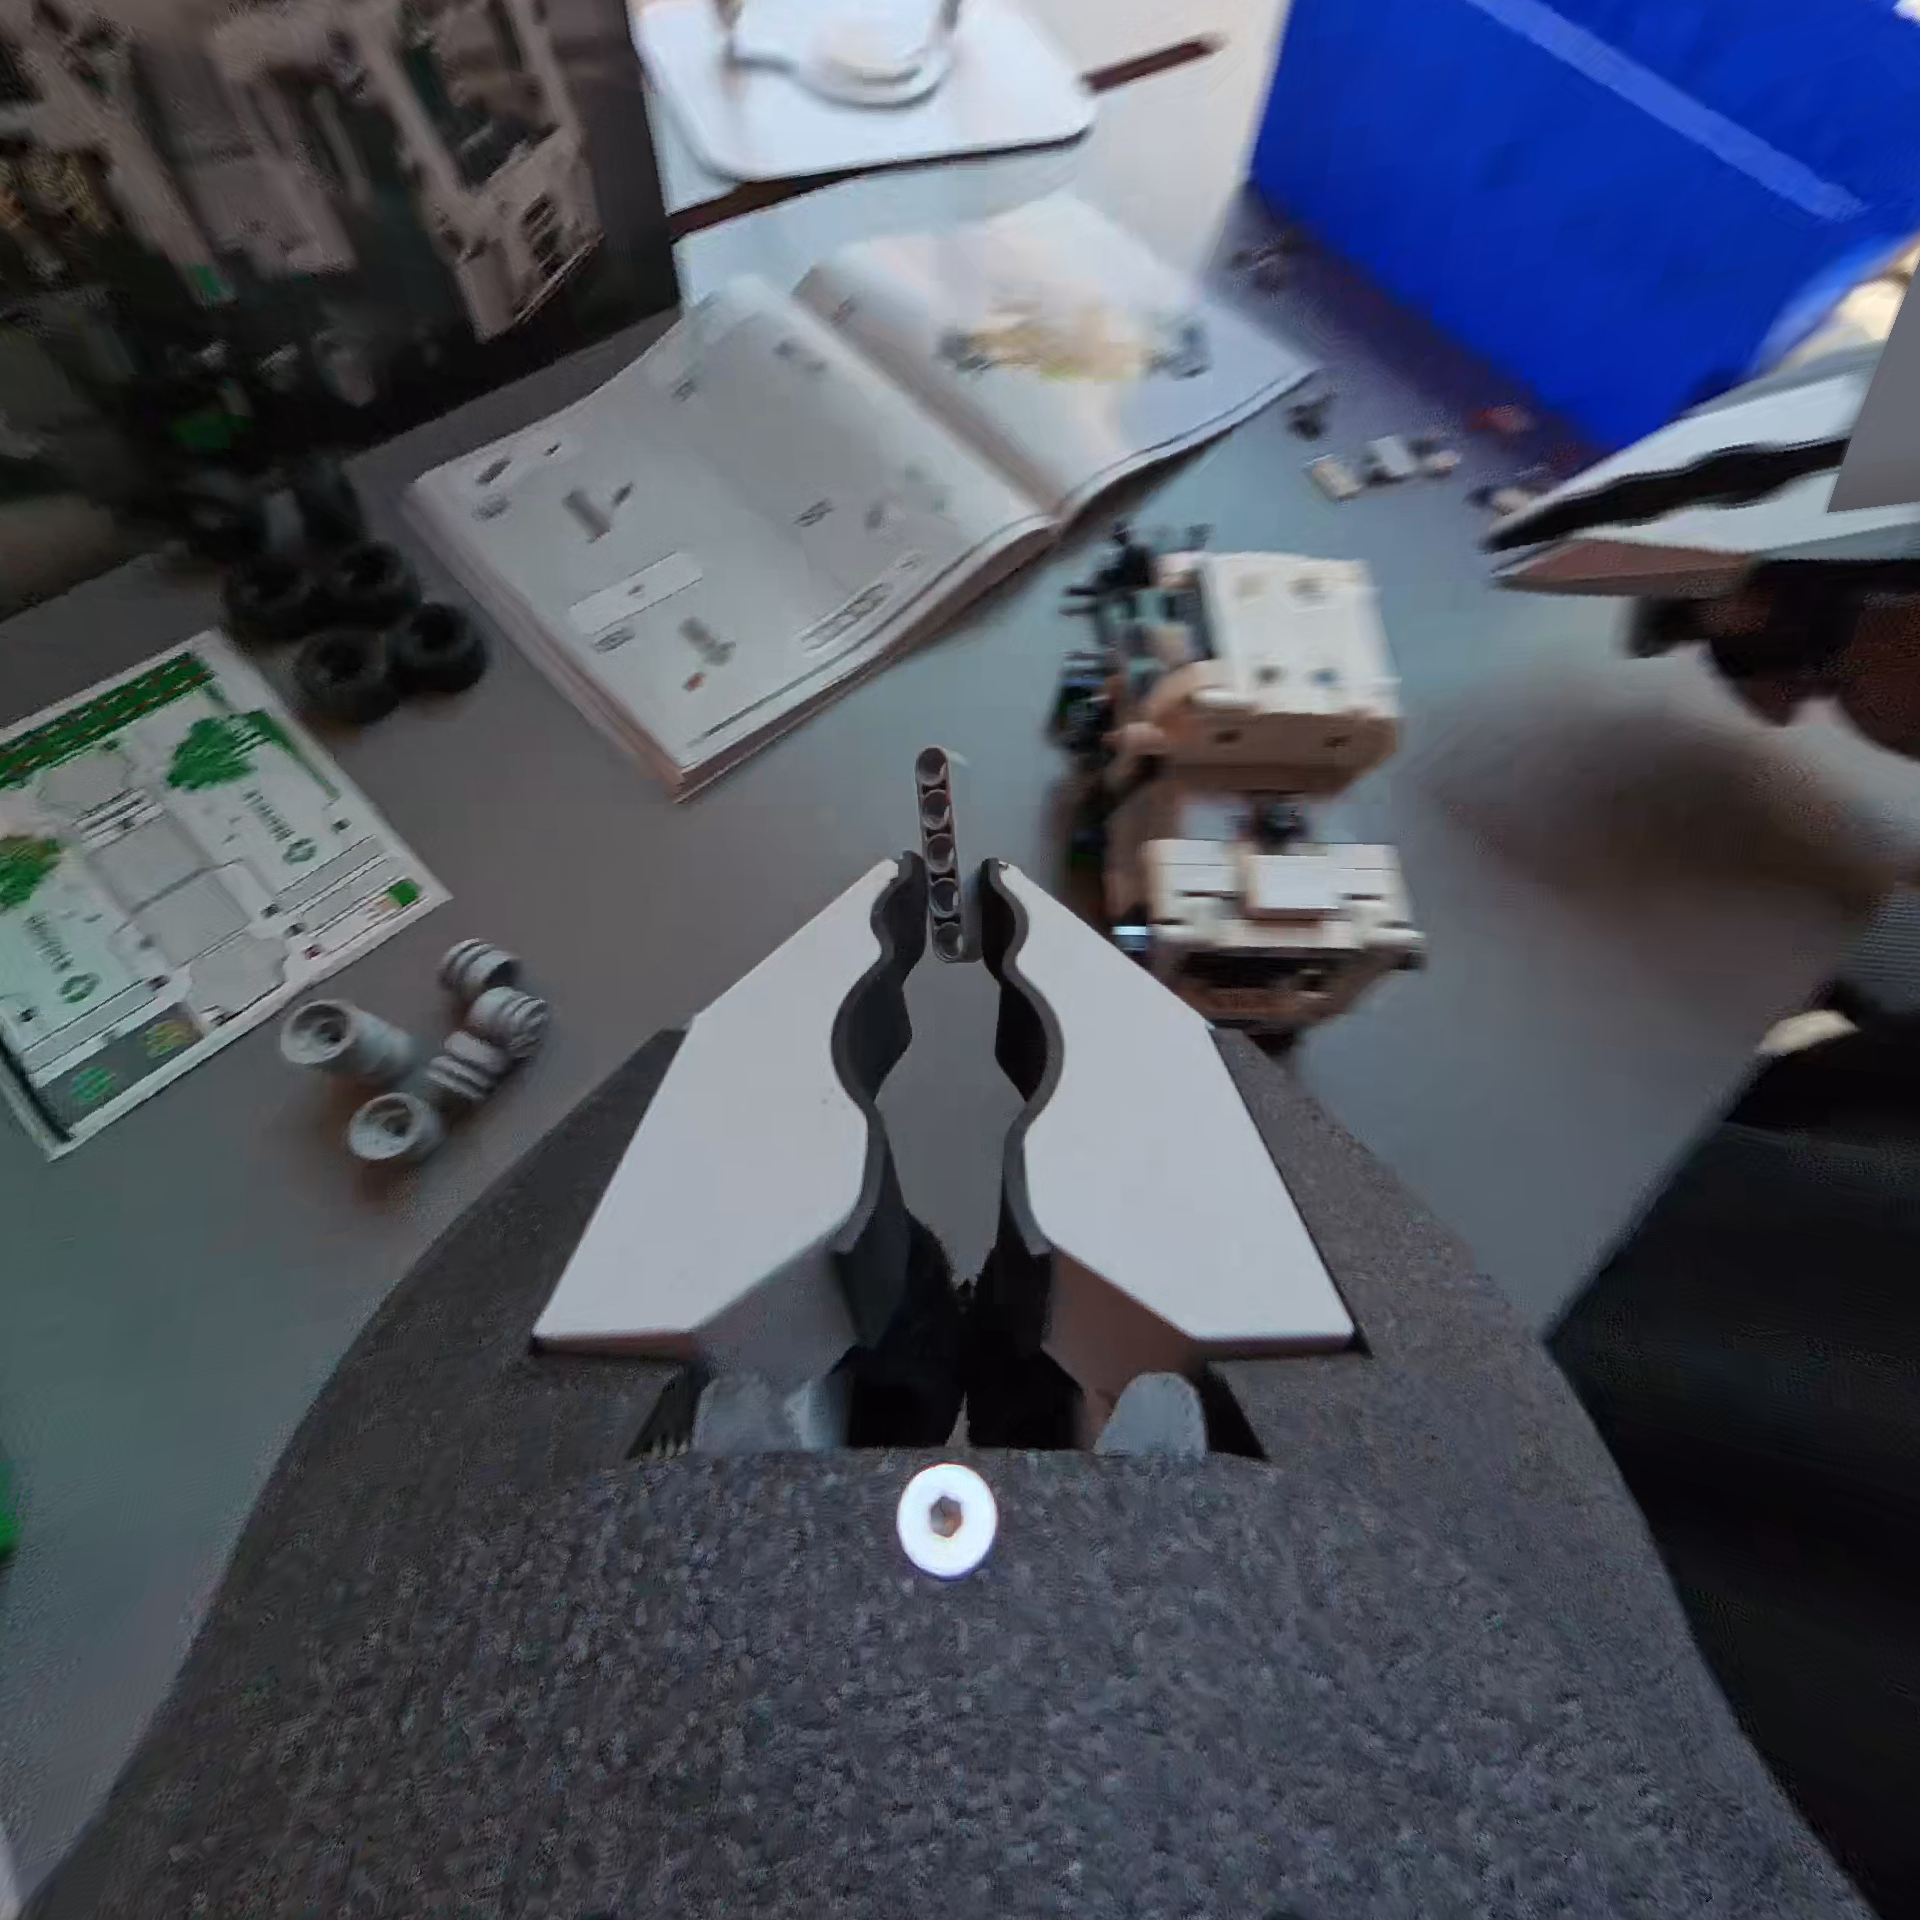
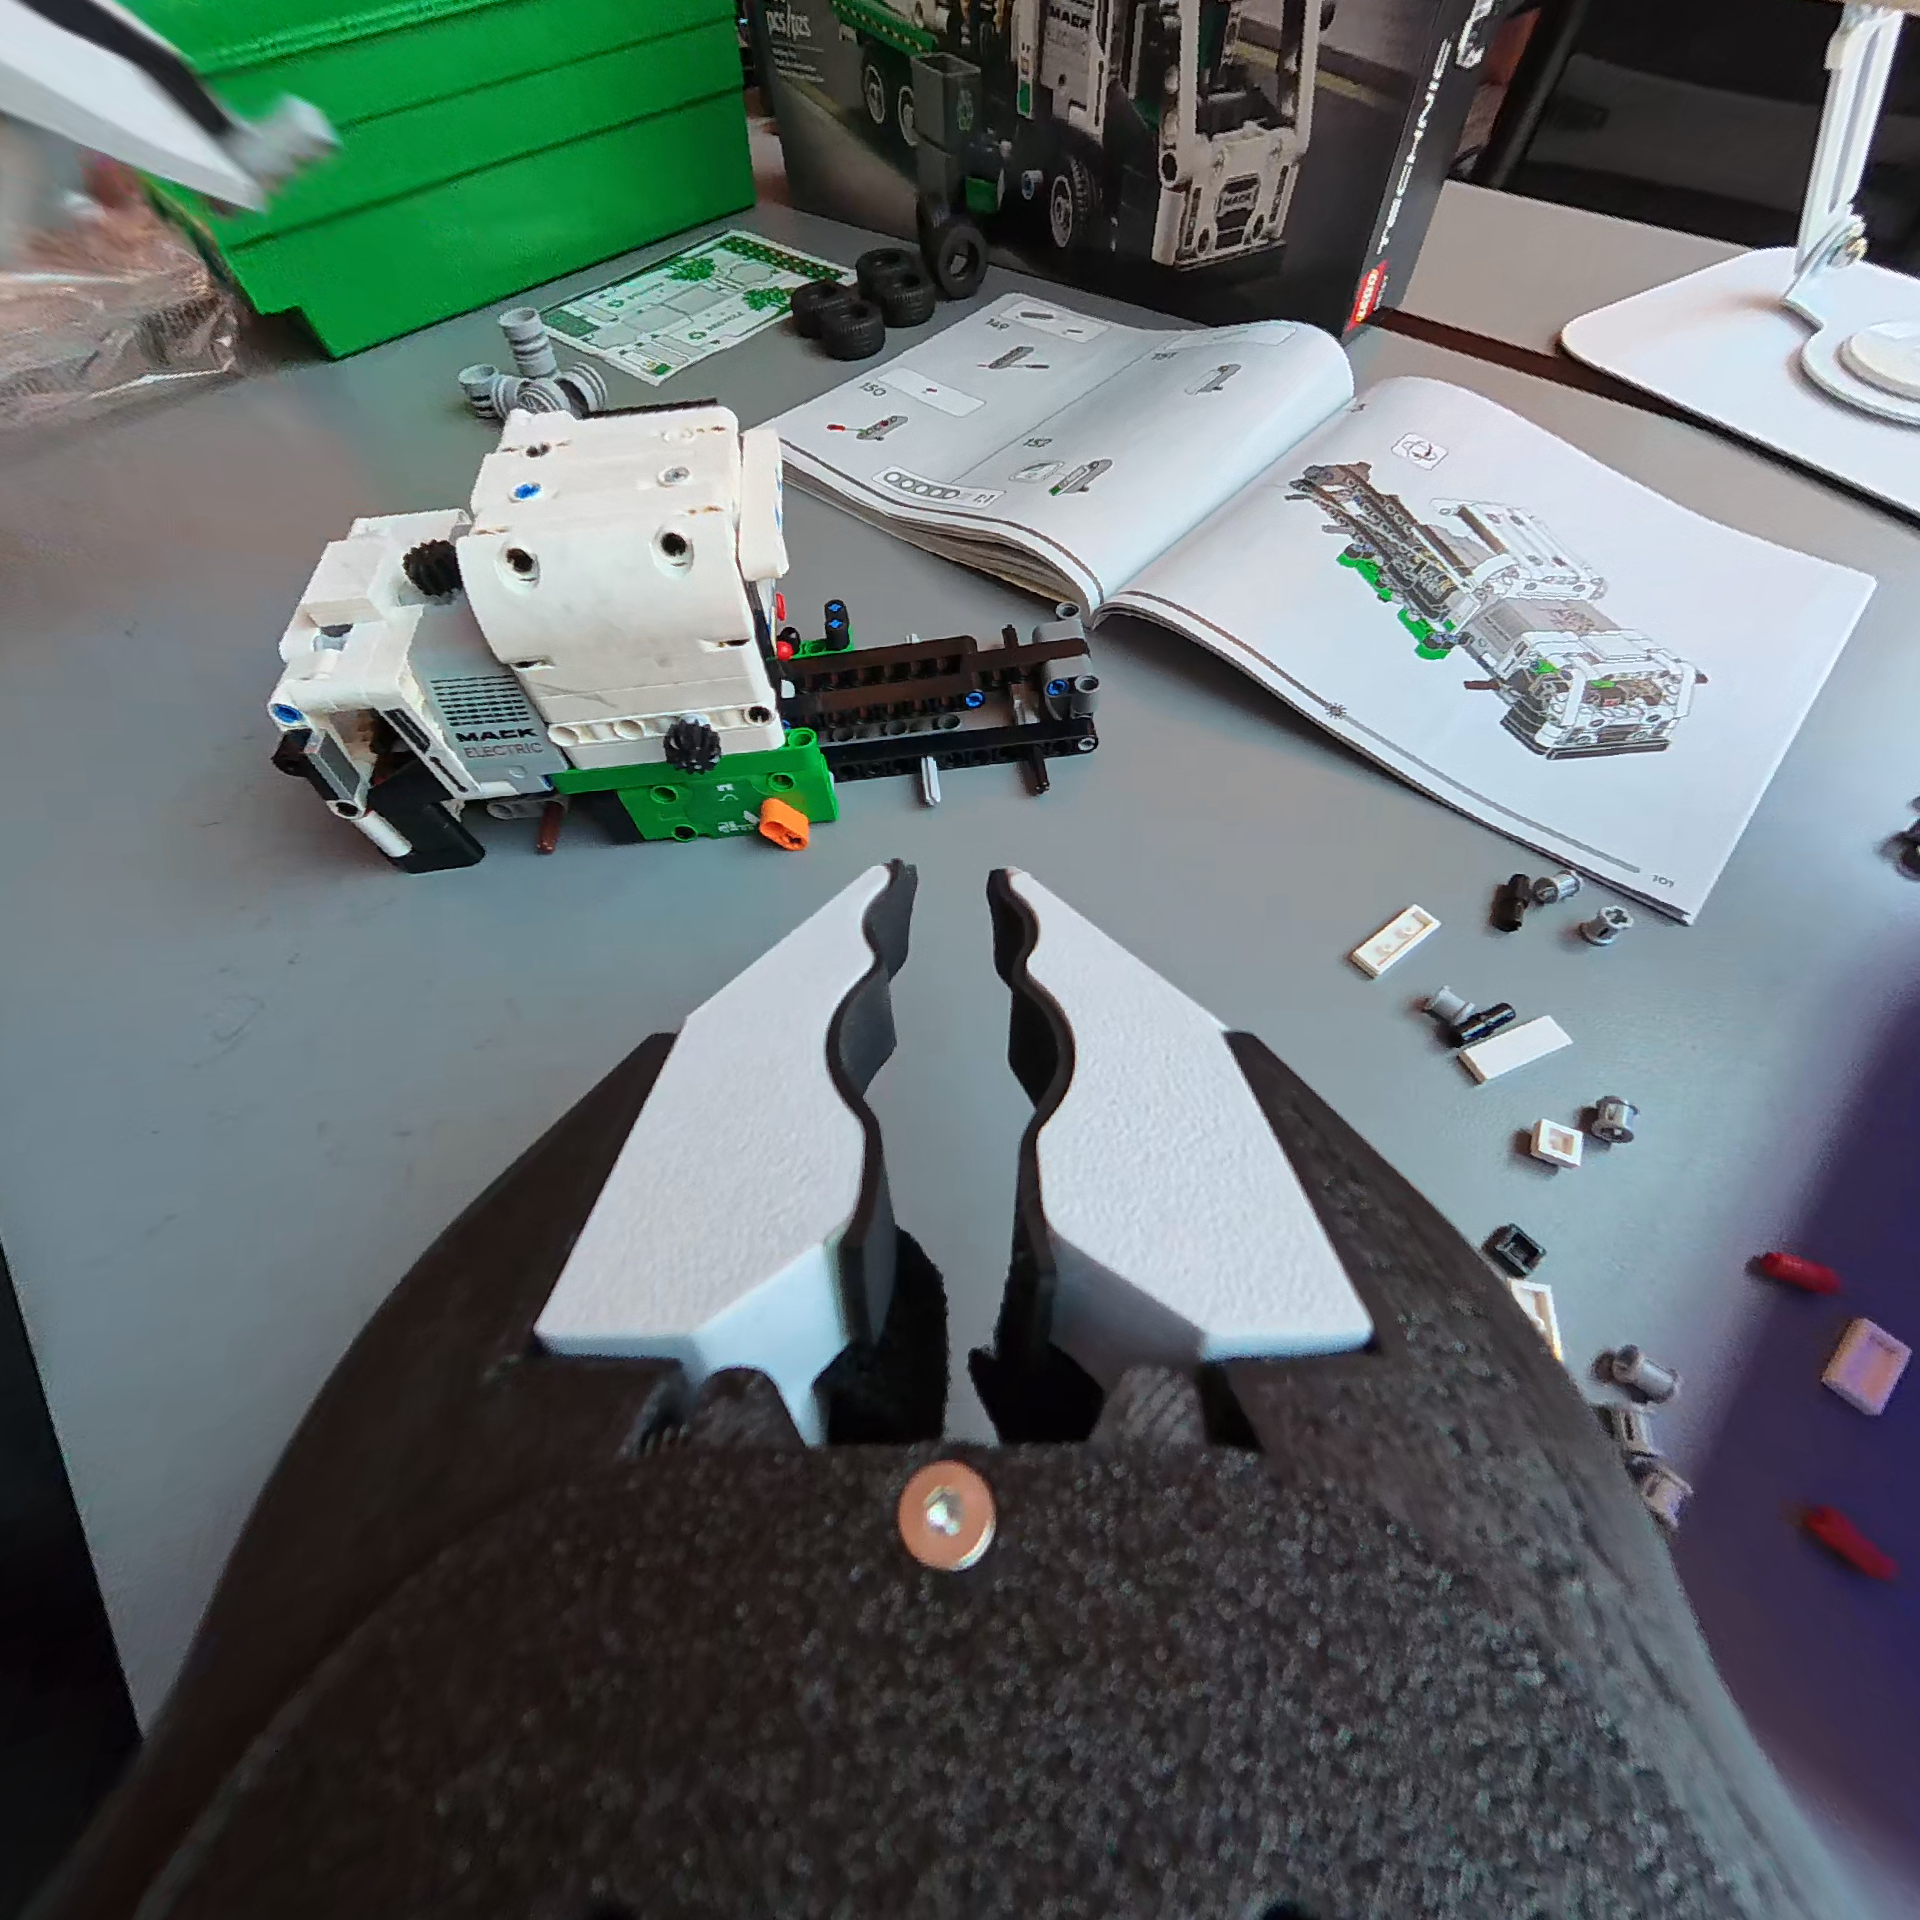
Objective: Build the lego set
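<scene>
- The left gripper [image 1: 951,868] is narrowed onto a short grey holed beam [image 1: 940,852], pinched at its near end. The beam's long axis runs straight out along the fingers, and its far end pokes free beyond the tips.
- The part-built truck [image 1: 1242,779] lies ahead and to the right of that gripper, down on the grey table [image 1: 540,821], and the beam is well apart from it.
- The right gripper [image 2: 951,883] hangs empty, its fingers a small gap apart. The truck [image 2: 623,644] sits ahead and to its left, cab to the left, with the dark chassis rails [image 2: 935,696] pointing right.
- My judgement: the right gripper is nearer the truck and could steady it, while the left carries the beam in.
- Open table lies between both grippers and the truck. The open instruction booklet [image 2: 1299,561] crowds the chassis end, and loose small parts [image 2: 1507,1039] lie to the right.
</scene>
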`<state>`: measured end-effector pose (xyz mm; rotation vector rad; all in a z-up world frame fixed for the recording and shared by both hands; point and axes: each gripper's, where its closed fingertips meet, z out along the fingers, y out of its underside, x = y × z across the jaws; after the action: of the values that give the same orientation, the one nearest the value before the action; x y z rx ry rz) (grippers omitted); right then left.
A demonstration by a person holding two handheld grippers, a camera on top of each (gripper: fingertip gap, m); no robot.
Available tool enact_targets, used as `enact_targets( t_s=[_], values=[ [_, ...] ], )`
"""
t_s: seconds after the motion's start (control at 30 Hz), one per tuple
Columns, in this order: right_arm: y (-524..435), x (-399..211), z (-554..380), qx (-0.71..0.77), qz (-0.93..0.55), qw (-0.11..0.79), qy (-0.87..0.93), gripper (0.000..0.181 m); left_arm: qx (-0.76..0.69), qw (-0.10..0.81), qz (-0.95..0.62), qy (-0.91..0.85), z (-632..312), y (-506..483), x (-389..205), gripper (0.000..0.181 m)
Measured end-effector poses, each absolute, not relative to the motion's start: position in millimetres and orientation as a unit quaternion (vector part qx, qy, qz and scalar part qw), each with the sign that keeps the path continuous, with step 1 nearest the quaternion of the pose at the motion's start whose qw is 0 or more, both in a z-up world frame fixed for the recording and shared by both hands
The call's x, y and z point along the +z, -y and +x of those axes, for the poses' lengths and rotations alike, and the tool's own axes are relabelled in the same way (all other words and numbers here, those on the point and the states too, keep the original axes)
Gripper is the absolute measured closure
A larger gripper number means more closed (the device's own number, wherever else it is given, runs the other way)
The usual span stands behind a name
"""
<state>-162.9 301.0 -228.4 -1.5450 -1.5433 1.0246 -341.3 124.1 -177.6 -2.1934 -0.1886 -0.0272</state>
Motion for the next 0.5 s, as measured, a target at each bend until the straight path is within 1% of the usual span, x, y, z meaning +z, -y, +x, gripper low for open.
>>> enact_targets(
  t_s=[0.03, 0.07, 0.13, 0.23, 0.3, 0.37, 0.5],
  values=[
    [-302.4, -228.2, -161.7, 0.396, -0.602, 0.357, 0.594, 0.167, -0.043, 0.478, -0.876, 0.053, -313.5, -118.1, -159.1, 0.172],
    [-304.8, -228.8, -160.2, 0.395, -0.609, 0.356, 0.589, 0.168, -0.079, 0.494, -0.865, 0.031, -283.7, -114.4, -146.4, 0.173],
    [-311.6, -230.2, -155.7, 0.394, -0.626, 0.353, 0.573, 0.167, -0.132, 0.491, -0.861, -0.003, -230.4, -116.0, -144.9, 0.172],
    [-324.3, -231.4, -144.6, 0.378, -0.648, 0.356, 0.557, 0.163, -0.156, 0.439, -0.884, -0.034, -176.0, -134.5, -188.4, 0.172],
    [-339.8, -232.7, -134.8, 0.343, -0.664, 0.377, 0.547, 0.161, -0.163, 0.406, -0.898, -0.046, -153.6, -148.0, -220.1, 0.172],
    [-351.3, -234.0, -126.2, 0.327, -0.683, 0.382, 0.530, 0.160, -0.177, 0.393, -0.901, -0.059, -136.4, -160.9, -239.6, 0.172],
    [-373.1, -239.9, -115.4, 0.304, -0.719, 0.399, 0.482, 0.158, -0.098, 0.366, -0.922, -0.081, -141.9, -182.2, -269.7, 0.172]
  ],
)
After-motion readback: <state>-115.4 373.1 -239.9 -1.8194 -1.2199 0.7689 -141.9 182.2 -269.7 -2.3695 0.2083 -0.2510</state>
